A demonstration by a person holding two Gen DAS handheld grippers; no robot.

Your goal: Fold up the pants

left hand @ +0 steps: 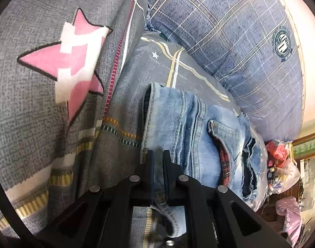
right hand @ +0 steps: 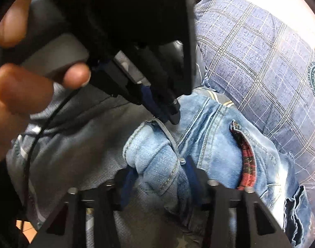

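Indoors, grey star-print bedspread (left hand: 33, 95), blue plaid pillow (left hand: 240, 41)

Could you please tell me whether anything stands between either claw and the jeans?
Nothing visible does. The left claw is already shut on the hem of the jeans, and the right claw has a bunched denim fold between its fingers.

The folded light-blue denim pants (left hand: 190, 124) lie on the grey star-printed bedsheet (left hand: 43, 103), with the blue plaid pillow (left hand: 229, 31) just behind them, touching their far edge.
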